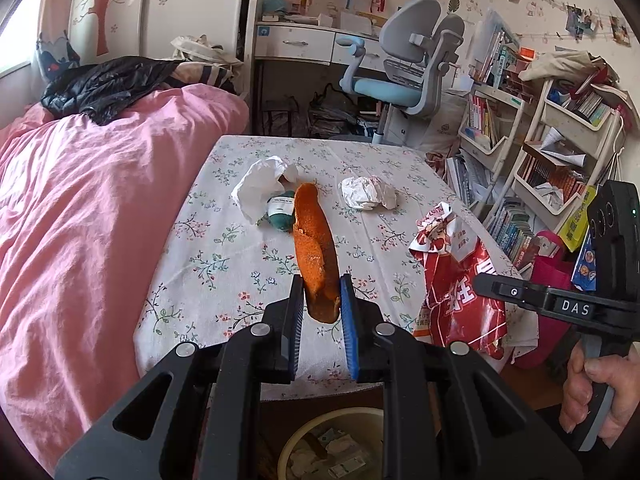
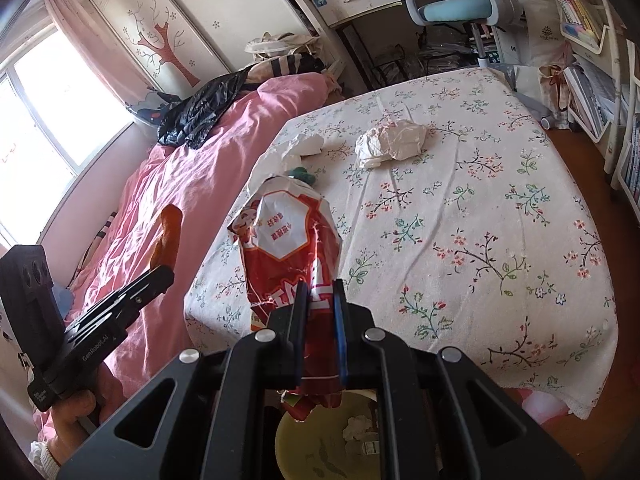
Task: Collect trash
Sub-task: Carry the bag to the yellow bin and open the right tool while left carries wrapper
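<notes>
Orange peel [image 1: 316,248] sits clamped in our left tool [image 1: 320,300]; our right tool [image 2: 320,312] pinches the red wrapper [image 2: 288,248], its lower end hidden.

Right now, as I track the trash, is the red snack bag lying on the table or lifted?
Lifted: the right tool is shut on the red snack bag, hanging above the yellow bin.

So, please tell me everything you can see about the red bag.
The red bag is a crinkled, shiny snack wrapper, red with a white panel carrying red print and a cartoon figure. It looks like thin foil or plastic, empty and crumpled. The right tongs are shut on its lower part and hold it upright at the near edge of the table. Its torn bottom end hangs above the yellow bin below.
</notes>
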`<state>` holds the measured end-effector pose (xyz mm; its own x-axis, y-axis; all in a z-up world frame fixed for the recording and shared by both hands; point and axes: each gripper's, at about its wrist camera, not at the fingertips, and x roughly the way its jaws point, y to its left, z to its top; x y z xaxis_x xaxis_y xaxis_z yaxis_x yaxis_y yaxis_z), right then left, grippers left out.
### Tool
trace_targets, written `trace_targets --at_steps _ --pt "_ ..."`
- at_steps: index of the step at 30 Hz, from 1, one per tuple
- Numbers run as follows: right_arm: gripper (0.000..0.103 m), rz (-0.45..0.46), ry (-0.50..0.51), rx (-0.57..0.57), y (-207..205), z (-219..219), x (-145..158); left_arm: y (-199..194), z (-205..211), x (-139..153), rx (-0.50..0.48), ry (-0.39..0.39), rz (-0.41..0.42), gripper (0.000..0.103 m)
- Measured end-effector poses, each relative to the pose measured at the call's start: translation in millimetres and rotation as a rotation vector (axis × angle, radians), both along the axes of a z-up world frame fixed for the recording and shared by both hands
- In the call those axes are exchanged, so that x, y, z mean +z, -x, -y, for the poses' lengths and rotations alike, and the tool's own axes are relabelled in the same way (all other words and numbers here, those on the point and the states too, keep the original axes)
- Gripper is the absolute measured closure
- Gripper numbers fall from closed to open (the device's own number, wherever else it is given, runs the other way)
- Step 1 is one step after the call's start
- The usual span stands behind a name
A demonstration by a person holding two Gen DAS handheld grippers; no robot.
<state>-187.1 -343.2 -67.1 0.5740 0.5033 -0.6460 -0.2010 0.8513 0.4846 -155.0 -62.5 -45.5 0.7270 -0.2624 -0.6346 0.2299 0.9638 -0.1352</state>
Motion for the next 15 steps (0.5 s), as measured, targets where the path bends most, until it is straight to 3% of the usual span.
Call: trace_targets --at_steps 15 --pt "0.090 -0.074 0.127 0.145 28 -42 -34 10 -15 -1 0.026 0.026 -0.004 0.086"
